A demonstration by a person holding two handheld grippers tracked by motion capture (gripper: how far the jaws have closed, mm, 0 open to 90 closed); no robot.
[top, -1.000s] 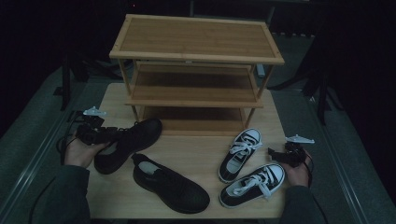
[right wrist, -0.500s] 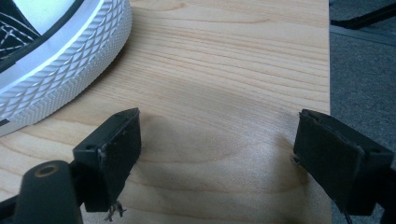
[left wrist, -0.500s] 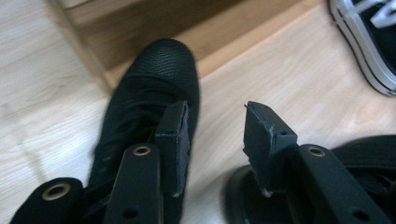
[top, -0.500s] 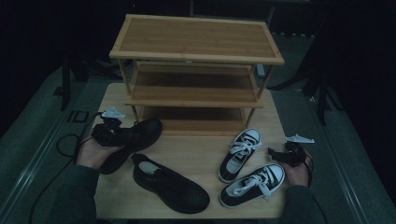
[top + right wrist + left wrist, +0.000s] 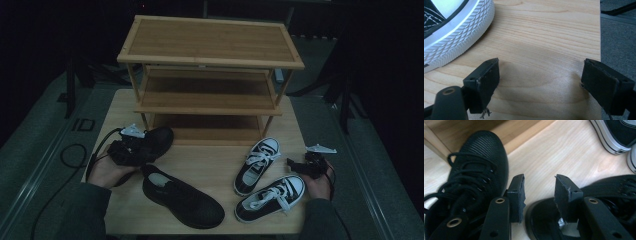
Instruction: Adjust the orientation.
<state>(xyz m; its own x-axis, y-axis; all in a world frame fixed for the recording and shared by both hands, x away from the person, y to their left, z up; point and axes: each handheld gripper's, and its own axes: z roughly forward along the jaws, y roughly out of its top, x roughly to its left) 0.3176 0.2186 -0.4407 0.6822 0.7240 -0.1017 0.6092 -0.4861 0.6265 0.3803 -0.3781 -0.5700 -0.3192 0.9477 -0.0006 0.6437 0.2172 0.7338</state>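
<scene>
Left gripper [image 5: 131, 150] slid right along the black shoe [image 5: 157, 140] — jaws opening.

Left claw [image 5: 150, 150] sits over one black shoe [image 5: 157, 140], beside another [image 5: 182, 196].

A rack [image 5: 210, 75] is set at the back of the surface [image 5: 210, 160]. Two shoes [image 5: 155, 142] are laid before it at the left, two sneakers [image 5: 257, 159] at the right, with bare surface between.
</scene>
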